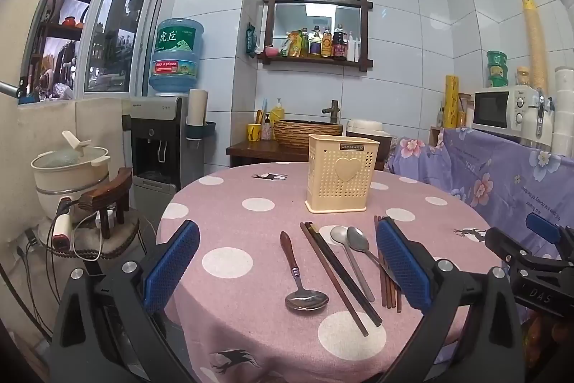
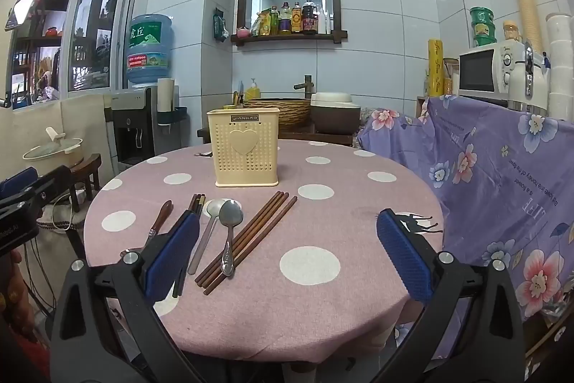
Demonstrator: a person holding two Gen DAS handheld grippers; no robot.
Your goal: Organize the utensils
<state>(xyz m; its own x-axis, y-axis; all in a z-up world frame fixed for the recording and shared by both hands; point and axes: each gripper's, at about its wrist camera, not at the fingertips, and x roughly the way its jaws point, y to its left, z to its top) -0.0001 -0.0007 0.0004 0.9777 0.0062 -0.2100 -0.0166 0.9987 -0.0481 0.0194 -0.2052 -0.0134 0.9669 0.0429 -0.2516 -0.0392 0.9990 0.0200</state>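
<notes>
Round table w/ pink polka-dot cloth (image 2: pixel 323 293) carries everything. Toward its far side stands the cream perforated plastic utensil holder w/ heart emblem (image 2: pixel 246 149): upright, open-topped, looks empty, prob light and easy to tip if knocked.

In front of it, lying flat in a rough row:
- bundle of reddish-brown wooden chopsticks (image 2: pixel 247 239): stiff, light, thin, will roll; best pinched near mid-length, several at once.
- dark pair of chopsticks (image 1: pixel 339 279): same handling.
- wooden-handled steel spoon (image 1: pixel 299 275): bowl end heavy, take it at the handle.
- two plain steel spoons (image 1: pixel 353 253), overlapping: slick metal, low profile, handles are the only real hold.

Left gripper (image 1: pixel 287 268): blue pads spread wide, nothing between them but air above the table. Right gripper (image 2: pixel 287 257): likewise fully spread, empty, hovering over the near edge.
</notes>
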